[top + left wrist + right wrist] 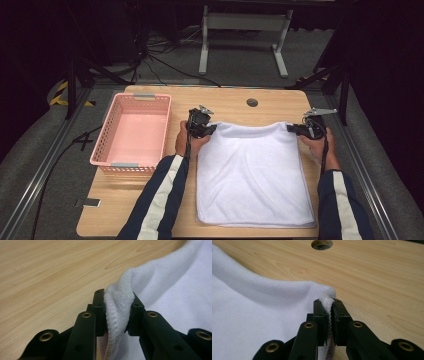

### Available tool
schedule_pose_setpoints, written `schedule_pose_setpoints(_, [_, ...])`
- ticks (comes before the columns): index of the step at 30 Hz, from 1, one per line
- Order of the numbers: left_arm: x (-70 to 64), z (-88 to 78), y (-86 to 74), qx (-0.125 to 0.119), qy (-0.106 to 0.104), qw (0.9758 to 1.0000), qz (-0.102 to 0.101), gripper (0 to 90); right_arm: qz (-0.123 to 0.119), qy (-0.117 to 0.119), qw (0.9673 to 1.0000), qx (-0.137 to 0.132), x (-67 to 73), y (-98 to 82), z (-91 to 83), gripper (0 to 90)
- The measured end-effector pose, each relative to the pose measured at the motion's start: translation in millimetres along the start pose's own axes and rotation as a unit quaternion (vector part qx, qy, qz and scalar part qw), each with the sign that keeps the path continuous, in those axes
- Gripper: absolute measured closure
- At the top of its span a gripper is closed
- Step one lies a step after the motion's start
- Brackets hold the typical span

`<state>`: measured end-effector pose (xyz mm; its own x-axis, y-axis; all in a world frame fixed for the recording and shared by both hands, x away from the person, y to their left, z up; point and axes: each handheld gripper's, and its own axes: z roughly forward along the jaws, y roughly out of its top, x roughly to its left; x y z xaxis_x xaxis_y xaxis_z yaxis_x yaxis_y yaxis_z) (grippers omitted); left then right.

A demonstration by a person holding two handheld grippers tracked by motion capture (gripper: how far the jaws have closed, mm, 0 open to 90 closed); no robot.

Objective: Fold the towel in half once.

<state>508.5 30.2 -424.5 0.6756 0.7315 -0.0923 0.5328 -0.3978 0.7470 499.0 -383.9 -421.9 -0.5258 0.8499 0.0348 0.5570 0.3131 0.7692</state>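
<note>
High view showed us a white towel (252,172) lying flat on the wooden table (227,102), right of the pink basket (132,130). We saw its soft far corners pinched by the left gripper (209,129) and right gripper (295,128), jaws clamped on the cloth.

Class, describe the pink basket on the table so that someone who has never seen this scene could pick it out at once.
Start at the wooden table. A white towel covers its right half, its two far corners pinched by the left gripper and the right gripper. The basket stands left of the towel at the table's left edge: the one pink, rigid thing, rectangular, with perforated walls and nothing inside.
</note>
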Motion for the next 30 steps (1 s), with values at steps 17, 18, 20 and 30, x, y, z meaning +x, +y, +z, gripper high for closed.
schedule_pose_setpoints(17, [-54.2, -95.0, -56.8, -0.06, -0.091, 0.9872, 0.117, 73.9, -0.132, 0.091, 0.9841, -0.076, 52.0, -31.7, -100.8, 82.9])
schedule_pose_setpoints(18, [-54.2, -95.0, -56.8, -0.06, -0.091, 0.9872, 0.117, 73.9, -0.132, 0.091, 0.9841, -0.076, 52.0, -31.7, -100.8, 82.9])
schedule_pose_setpoints(20, [-59.9, -103.0, -65.9, -0.061, -0.087, 0.9848, 0.137, 73.9, -0.15, 0.088, 0.9825, -0.067, 59.3, -42.2, -111.3, 82.8])
schedule_pose_setpoints(30, [-92.0, -122.7, -116.5, -0.07, -0.112, 0.9651, 0.226, 74.0, -0.222, 0.147, 0.9628, -0.043, 87.6, -91.3, -145.6, 80.7])
